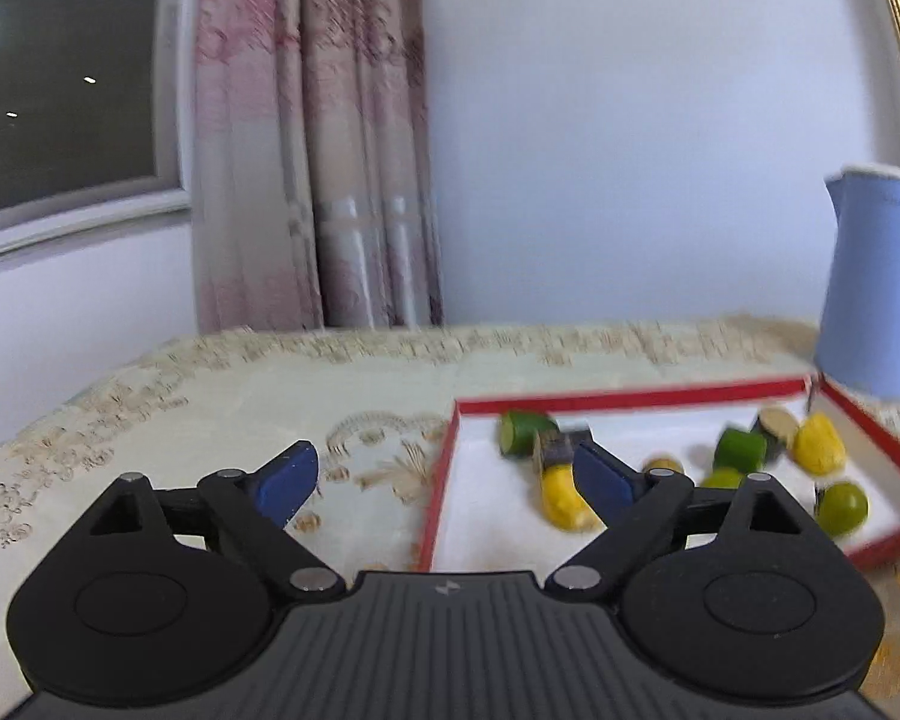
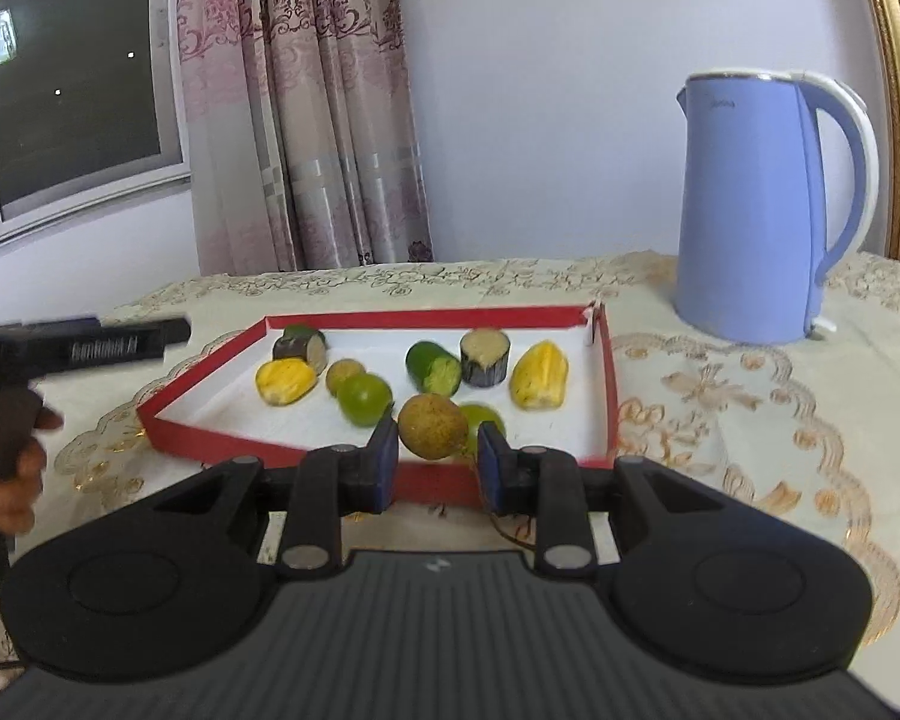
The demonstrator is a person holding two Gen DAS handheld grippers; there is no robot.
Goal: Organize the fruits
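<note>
Two hand-held grippers work over a shallow red-rimmed white tray [image 2: 609, 384] of fruit pieces on an embroidered cream tablecloth [image 2: 750, 420]. The right gripper [image 2: 438, 456] has its blue pads pressed on either side of a round, speckled brown fruit [image 2: 433, 426], which sits between the fingertips at the tray's near edge; whether it is lifted clear of the tray floor cannot be told.

The left gripper [image 1: 450, 474] stands wide open with nothing between its blue fingers [image 1: 288, 480]. One finger is over the tablecloth outside the tray's left wall, the other over the tray. A yellow wedge with a dark end [image 1: 561, 492] lies in the tray just beside the inner face of that second finger, not touched by it as far as the blur shows.

Other pieces in the tray include a green lime [image 2: 363, 399], a cut green cucumber chunk [image 2: 433, 367], a dark-skinned cylinder piece [image 2: 485, 357] and a yellow jackfruit-like segment [image 2: 540, 383]. A pale blue electric kettle [image 2: 762, 204] stands behind the tray's right corner.
</note>
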